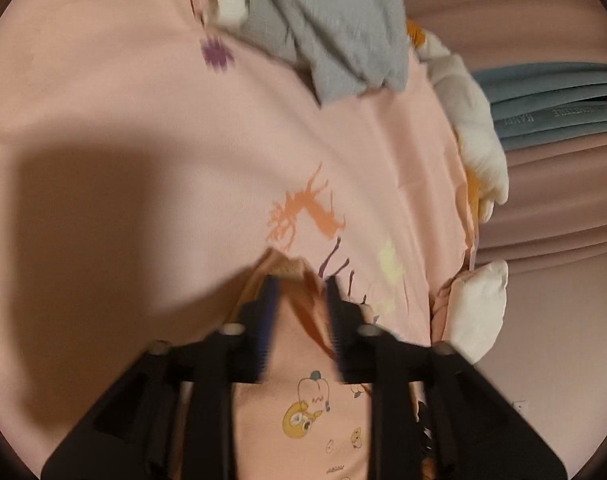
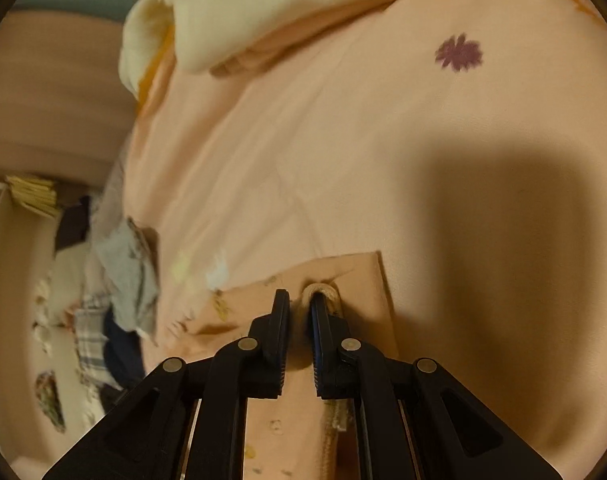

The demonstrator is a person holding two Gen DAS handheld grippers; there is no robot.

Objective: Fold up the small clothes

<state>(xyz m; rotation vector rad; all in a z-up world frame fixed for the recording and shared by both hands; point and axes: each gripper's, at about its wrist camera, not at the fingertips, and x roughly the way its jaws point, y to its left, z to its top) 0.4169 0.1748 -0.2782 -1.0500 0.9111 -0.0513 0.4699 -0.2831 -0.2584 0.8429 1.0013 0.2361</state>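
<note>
Garment [image 2: 343,276] peach, long axis seemingly away | left tongs [image 1: 301,284] parted | right tongs [image 2: 299,300] pinching its edge

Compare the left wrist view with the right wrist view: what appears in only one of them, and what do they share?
Only the left wrist view shows the grey garment at the top and the cartoon print on the small peach garment. Only the right wrist view shows the pile of clothes at its left edge and a beige cord loop at the right gripper. Both show the peach bedsheet with its purple flower.
</note>
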